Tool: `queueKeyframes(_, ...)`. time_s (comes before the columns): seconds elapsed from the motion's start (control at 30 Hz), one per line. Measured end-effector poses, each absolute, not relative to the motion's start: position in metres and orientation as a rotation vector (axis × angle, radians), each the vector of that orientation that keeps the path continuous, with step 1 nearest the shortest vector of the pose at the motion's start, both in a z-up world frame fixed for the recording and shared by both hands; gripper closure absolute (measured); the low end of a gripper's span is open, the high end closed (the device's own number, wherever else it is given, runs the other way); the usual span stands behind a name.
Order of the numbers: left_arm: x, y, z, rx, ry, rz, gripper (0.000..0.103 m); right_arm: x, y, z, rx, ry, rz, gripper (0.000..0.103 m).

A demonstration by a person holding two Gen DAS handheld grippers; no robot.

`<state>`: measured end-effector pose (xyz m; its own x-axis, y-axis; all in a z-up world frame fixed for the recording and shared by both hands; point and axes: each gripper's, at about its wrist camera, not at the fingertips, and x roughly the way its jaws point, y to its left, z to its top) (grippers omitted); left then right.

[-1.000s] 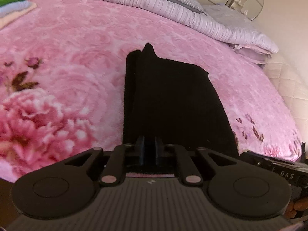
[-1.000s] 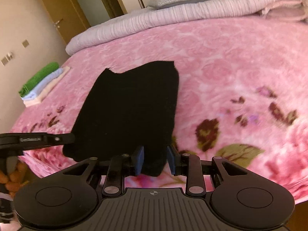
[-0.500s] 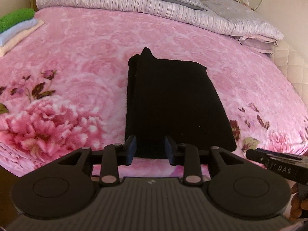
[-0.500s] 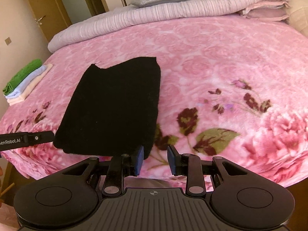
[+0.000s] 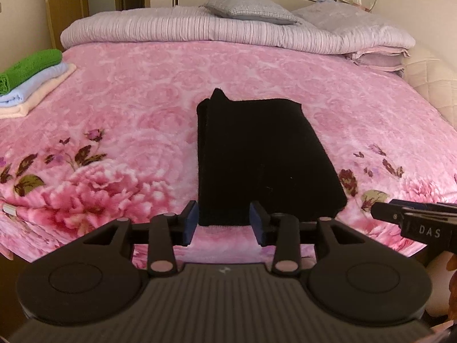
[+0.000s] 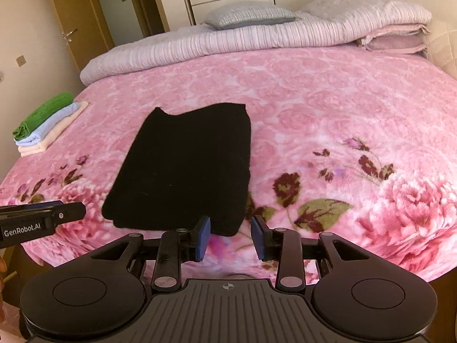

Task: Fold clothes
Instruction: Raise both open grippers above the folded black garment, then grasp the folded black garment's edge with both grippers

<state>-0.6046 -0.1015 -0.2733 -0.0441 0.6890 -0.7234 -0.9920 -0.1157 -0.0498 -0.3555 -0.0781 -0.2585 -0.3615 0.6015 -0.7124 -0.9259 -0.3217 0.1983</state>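
Left wrist view shows both grippers, left (image 5: 223, 222) and right (image 6: 230, 237), opening and empty, the black garment (image 5: 257, 157) lying folded on the bed (image 5: 128, 91) just ahead, probably only stacking left.

We see our left gripper (image 5: 224, 221), jaws opening and empty, just short of the folded black garment (image 5: 257, 160) on the pink blanket (image 5: 128, 120).

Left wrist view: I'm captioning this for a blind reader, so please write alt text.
A folded black garment lies flat on a pink floral blanket. The left gripper, jaws opening, hovers at its near edge, not gripping it. Folded towels are stacked far left.
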Motion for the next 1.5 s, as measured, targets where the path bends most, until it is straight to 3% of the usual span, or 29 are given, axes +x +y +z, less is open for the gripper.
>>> queueKeyframes(0.33, -0.599, -0.107, -0.267, -0.686, 0.550, 1.556, 0.066, -0.351, -0.086, -0.251, -0.623, 0.716, 1.857, 0.066)
queueKeyframes(0.57, -0.616, -0.095, -0.277, -0.748, 0.508, 1.520, 0.060, -0.345, -0.072, -0.258, -0.611, 0.748, 1.859, 0.064)
queueKeyframes(0.6, -0.624, -0.093, -0.281, -0.781, 0.485, 1.519, 0.059, -0.340, -0.068, -0.261, -0.594, 0.782, 1.865, 0.063)
queueKeyframes(0.67, -0.644, -0.084, -0.291, -0.868, 0.426, 1.505, 0.058, -0.330, -0.056, -0.271, -0.563, 0.861, 1.848, 0.044)
queueKeyframes(0.77, -0.676, -0.070, -0.311, -1.018, 0.308, 1.436, 0.056, -0.318, -0.038, -0.285, -0.518, 0.970, 1.819, 0.033)
queueKeyframes(1.0, -0.720, -0.039, -0.353, -1.237, 0.066, 1.323, 0.053, -0.295, 0.006, -0.325, -0.314, 1.361, 1.796, 0.030)
queueKeyframes(1.5, -0.736, 0.025, -0.410, -1.380, -0.048, 1.182, 0.051, -0.299, 0.068, -0.362, -0.228, 1.509, 1.781, 0.028)
